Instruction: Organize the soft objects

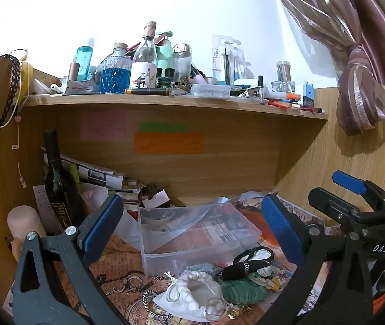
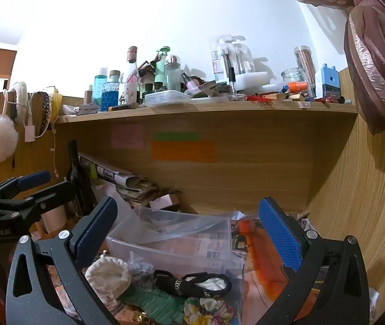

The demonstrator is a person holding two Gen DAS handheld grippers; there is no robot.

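Observation:
A pile of soft items lies on the patterned desk in front of a clear plastic box (image 1: 192, 233): a white drawstring pouch (image 1: 195, 295), a green scrunchie (image 1: 242, 291), a black hair band (image 1: 249, 264) and a floral scrunchie (image 1: 269, 275). My left gripper (image 1: 192, 230) is open and empty above the box and pile. In the right wrist view the same box (image 2: 176, 238), pouch (image 2: 108, 276), black band (image 2: 192, 284), green scrunchie (image 2: 154, 306) and floral scrunchie (image 2: 208, 312) show. My right gripper (image 2: 189, 233) is open and empty above them.
A wooden shelf (image 1: 165, 101) crowded with bottles and jars spans above the desk nook. A dark wine bottle (image 1: 57, 184) and stacked papers (image 1: 103, 178) stand at the back left. A tied curtain (image 1: 360, 92) hangs at the right. The other gripper (image 1: 355, 211) shows at the right edge.

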